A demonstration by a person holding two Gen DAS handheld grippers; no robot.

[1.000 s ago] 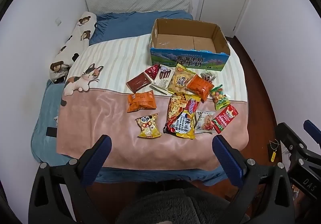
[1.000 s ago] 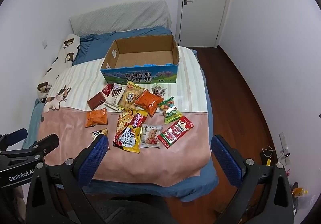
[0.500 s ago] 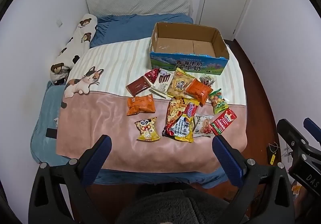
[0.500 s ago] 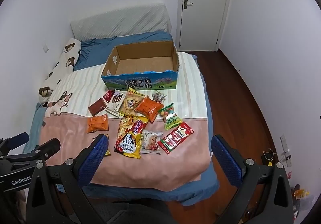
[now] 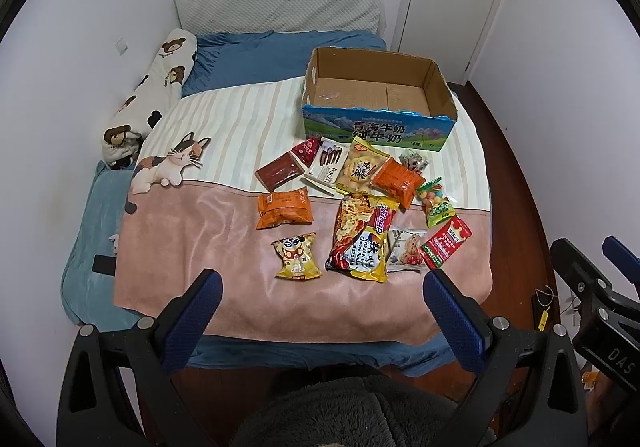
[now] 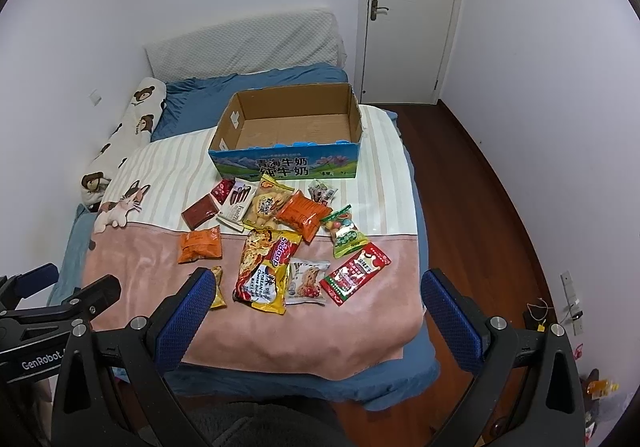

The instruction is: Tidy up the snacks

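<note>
Several snack packets lie spread on the bed blanket (image 5: 192, 247), among them a large noodle bag (image 5: 360, 239) (image 6: 266, 271), an orange packet (image 5: 284, 207) (image 6: 200, 245), a small yellow bag (image 5: 298, 255) and a red sachet (image 5: 446, 242) (image 6: 356, 273). Behind them stands an open cardboard box (image 5: 378, 131) (image 6: 286, 163) with nothing in it. My left gripper (image 5: 322, 295) hangs open above the foot of the bed, well short of the snacks. My right gripper (image 6: 318, 295) is open too, beside it on the right. Neither holds anything.
A bear-print pillow (image 5: 152, 95) lies along the left wall, with a grey headboard cushion (image 5: 280, 7) at the back. The closed door (image 6: 412, 7) stands behind the bed. Wooden floor (image 6: 480, 207) runs along the bed's right side.
Both cameras have drawn back and up a little, so the bed and snacks look slightly smaller. The snacks and box have not moved, and both grippers stay open.
</note>
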